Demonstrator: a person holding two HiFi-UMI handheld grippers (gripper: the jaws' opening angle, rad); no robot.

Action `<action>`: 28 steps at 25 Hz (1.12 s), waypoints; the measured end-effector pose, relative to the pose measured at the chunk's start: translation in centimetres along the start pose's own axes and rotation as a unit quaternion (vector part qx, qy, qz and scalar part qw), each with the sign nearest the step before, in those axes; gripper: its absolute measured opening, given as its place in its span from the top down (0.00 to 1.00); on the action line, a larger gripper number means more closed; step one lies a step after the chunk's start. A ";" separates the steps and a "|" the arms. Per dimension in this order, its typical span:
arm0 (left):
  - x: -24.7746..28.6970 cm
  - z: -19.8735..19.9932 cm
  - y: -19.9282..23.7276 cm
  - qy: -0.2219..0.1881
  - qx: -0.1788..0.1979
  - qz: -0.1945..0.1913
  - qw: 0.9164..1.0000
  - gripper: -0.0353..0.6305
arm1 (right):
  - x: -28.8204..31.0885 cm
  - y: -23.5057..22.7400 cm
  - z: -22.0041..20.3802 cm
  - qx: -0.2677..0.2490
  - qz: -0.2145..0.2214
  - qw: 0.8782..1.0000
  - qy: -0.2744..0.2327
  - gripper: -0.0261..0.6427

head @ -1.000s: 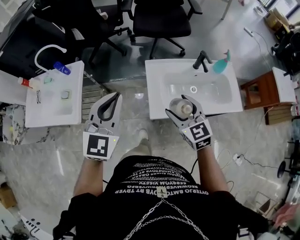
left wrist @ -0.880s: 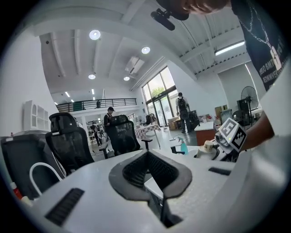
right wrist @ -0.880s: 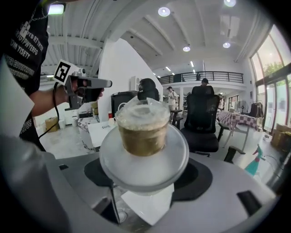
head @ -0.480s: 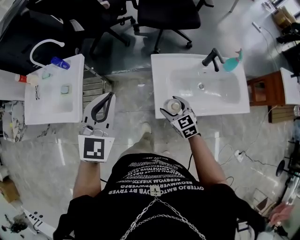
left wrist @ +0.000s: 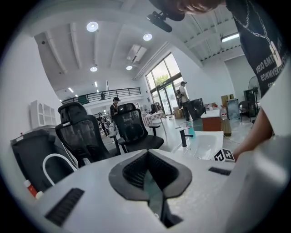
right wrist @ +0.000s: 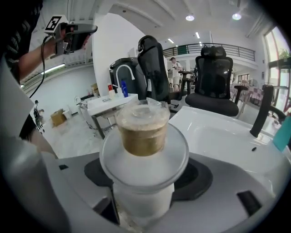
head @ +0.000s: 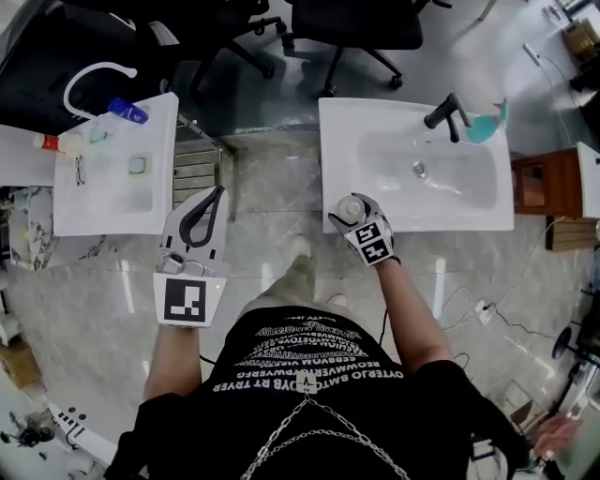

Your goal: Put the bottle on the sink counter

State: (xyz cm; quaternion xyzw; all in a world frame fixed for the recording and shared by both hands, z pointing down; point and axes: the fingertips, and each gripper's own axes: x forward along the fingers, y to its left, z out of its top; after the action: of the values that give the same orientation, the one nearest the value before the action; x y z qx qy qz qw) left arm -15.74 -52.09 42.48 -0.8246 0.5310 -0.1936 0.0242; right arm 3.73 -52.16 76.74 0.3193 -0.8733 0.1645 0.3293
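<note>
A frosted white bottle [head: 352, 208] with a tan cap stands upright between the jaws of my right gripper [head: 353, 212], which is shut on it. In the head view the bottle sits over the front left corner of the white sink counter [head: 334, 131]; whether it touches the counter I cannot tell. The right gripper view shows the bottle [right wrist: 143, 150] close up in the right gripper [right wrist: 144, 176], with the sink [right wrist: 218, 136] behind it. My left gripper [head: 212, 204] hangs over the floor left of the sink, shut and empty, and in its own view the left gripper [left wrist: 149, 168] has its jaw tips together.
A black faucet [head: 448, 112] and a teal item [head: 489, 127] stand at the sink's back right. A second white counter [head: 117, 202] at left carries a blue bottle [head: 125, 111], a red-capped bottle [head: 52, 142] and a white curved faucet [head: 94, 73]. Black office chairs [head: 356, 23] stand behind.
My right gripper has carried the bottle forward and down, from in front of the sink to over its front left corner. The left gripper has barely moved.
</note>
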 end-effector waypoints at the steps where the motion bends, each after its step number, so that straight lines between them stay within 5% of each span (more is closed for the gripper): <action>1: -0.2 -0.2 0.1 0.003 0.000 0.001 1.000 0.94 | 0.2 0.1 -0.2 0.002 0.000 1.000 0.001 0.46; 13: -2.7 -0.3 -0.9 0.011 0.018 0.004 1.000 0.94 | 1.3 0.9 -1.4 -0.038 -0.002 0.999 0.005 0.45; 21: -5.3 1.8 -3.4 -0.016 0.029 0.003 0.999 0.94 | -3.3 1.8 -2.3 -0.036 0.004 0.999 0.001 0.37; 26: -7.8 3.5 -6.1 -0.043 0.025 -0.001 0.999 0.94 | -12.5 1.6 -0.5 0.044 0.005 0.995 -0.087 0.38; 28: -8.7 4.1 -7.4 -0.053 0.024 -0.005 0.998 0.94 | -17.5 1.7 1.5 0.045 -0.012 0.989 -0.138 0.57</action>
State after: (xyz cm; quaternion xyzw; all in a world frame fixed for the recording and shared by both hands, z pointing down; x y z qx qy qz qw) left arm -11.06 -41.86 37.95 -0.8357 0.5200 -0.1620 0.0709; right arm 12.03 -43.76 63.60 0.3637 -0.8983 0.1543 0.1925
